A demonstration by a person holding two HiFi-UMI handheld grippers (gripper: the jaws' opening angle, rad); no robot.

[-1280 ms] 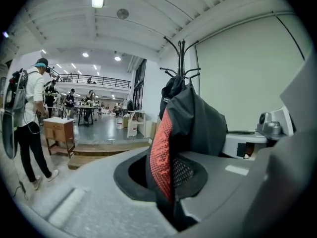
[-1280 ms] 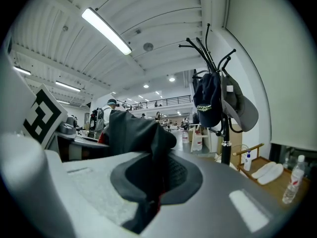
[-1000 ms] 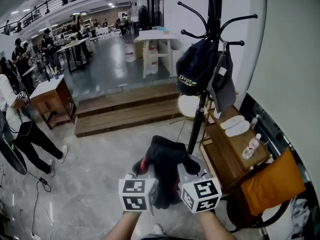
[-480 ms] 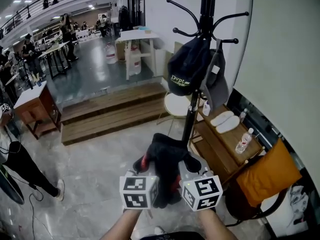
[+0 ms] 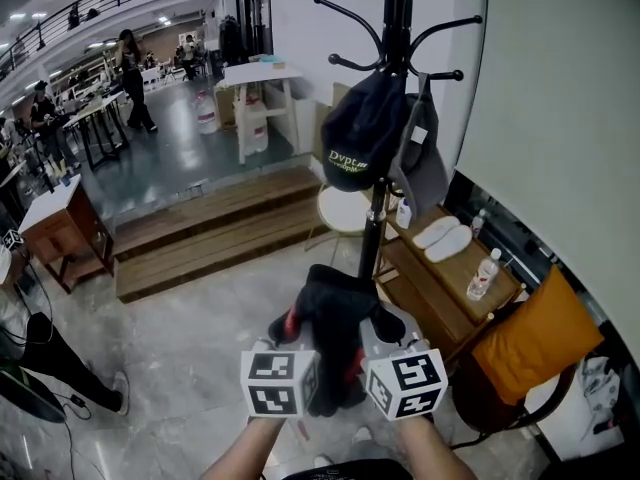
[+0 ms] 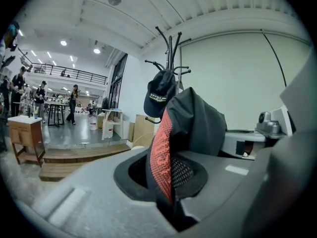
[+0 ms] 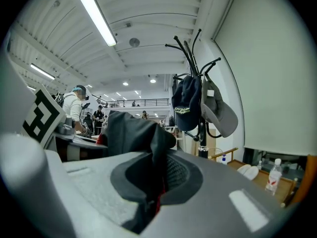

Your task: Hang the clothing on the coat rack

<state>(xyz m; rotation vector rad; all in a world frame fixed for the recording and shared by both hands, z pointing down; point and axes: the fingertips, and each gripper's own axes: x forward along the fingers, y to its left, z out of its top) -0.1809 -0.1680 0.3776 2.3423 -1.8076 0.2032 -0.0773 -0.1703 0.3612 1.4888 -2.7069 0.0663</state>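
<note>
Two handheld grippers, matching build.
Left gripper (image 5: 284, 332) and right gripper (image 5: 386, 330): grey moulded bodies; white cubes (image 5: 279, 383) with black square markers.

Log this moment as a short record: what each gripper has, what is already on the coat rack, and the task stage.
Left gripper: jaws shut on black garment with red lining
Right gripper: jaws shut on same garment
Coat rack: black metal stand, beyond the garment
Already hanging: dark navy cap, grey cap
Stage: garment not yet hung
</note>
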